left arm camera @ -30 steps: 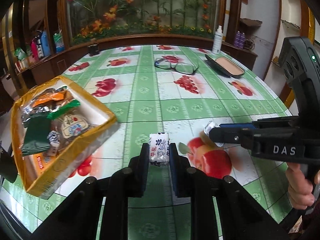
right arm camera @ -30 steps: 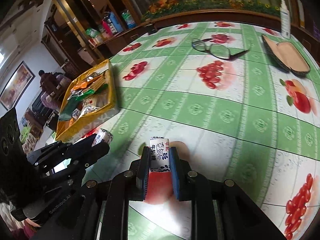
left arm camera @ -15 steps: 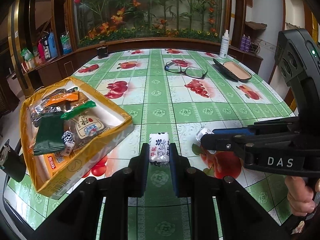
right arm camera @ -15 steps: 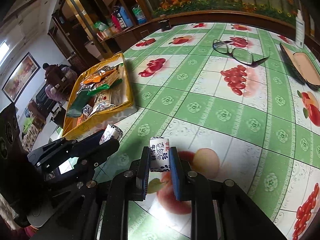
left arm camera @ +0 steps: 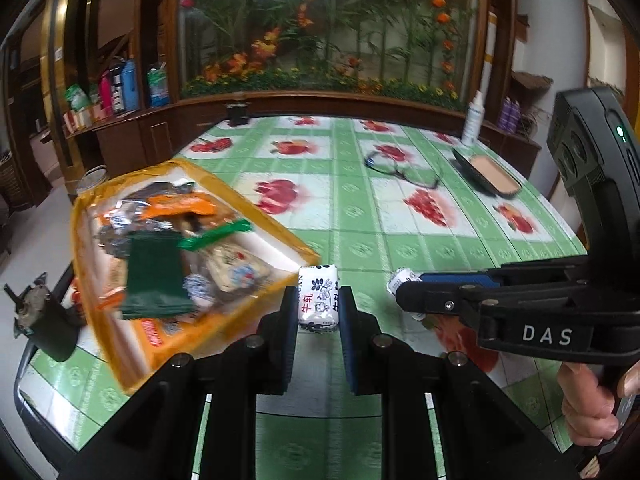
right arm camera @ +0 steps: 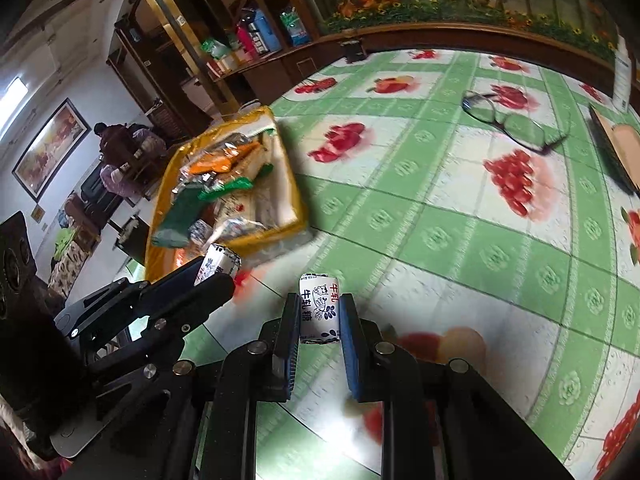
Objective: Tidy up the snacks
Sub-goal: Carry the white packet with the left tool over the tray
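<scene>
Snacks: each gripper pinches one upright milk candy, the left gripper [left arm camera: 318,306] with its candy [left arm camera: 318,299] nearer the yellow box [left arm camera: 224,316] ahead-left than the right gripper [right arm camera: 319,318] with its own [right arm camera: 319,307].

Even daylight, fisheye-warped dark corners, motion blur throughout.

- The left gripper [left arm camera: 318,312] is matte black plastic, with two flat fingers [left arm camera: 283,344] lined with ribbed blue pads.
- Silver screw heads sit at the arm joints behind the fingers.
- The right gripper [right arm camera: 319,320] has the same black build and blue pads, and its side bears white letters "DAS".
- Its boxy black upper housing shows round openings and a small green light.
- A hand [left arm camera: 588,404] shows bare fingers; no sleeve is visible.
</scene>
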Demonstrator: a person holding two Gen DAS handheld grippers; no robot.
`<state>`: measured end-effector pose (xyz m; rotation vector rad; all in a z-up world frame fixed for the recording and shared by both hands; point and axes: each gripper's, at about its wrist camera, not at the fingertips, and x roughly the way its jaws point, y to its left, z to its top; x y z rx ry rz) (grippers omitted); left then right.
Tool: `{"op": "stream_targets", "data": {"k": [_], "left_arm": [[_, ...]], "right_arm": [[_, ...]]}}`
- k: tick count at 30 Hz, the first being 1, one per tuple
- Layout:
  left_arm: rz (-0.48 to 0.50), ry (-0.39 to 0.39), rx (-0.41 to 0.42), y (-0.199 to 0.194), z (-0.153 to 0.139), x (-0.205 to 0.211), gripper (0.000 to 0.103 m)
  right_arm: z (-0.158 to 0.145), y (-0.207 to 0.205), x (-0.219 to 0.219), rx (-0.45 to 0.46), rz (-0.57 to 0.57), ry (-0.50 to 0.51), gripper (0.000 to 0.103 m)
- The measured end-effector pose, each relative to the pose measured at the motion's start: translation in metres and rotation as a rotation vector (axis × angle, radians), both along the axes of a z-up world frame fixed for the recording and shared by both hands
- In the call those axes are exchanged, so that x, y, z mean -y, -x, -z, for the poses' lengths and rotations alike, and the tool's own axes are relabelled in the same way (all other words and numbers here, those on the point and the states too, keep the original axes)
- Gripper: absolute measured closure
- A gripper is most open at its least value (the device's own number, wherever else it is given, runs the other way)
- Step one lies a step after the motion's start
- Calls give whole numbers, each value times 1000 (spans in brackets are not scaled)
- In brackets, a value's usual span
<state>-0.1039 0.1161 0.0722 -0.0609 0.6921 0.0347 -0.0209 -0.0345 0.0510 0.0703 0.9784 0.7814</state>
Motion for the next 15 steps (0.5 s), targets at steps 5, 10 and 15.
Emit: {"op": "stream_targets", "data": {"k": [5, 10, 15], "left_arm": [[-87, 33, 20, 3, -6, -38, 84], [-169, 75, 12, 4, -1, -74, 84], [-197, 77, 1, 1, 8, -86, 84]], "right_arm": [[-10, -3, -27, 8, -31, -24, 82], [-19, -7, -56, 15, -51, -51, 82], [-15, -19, -91, 5, -60, -51, 82]]}}
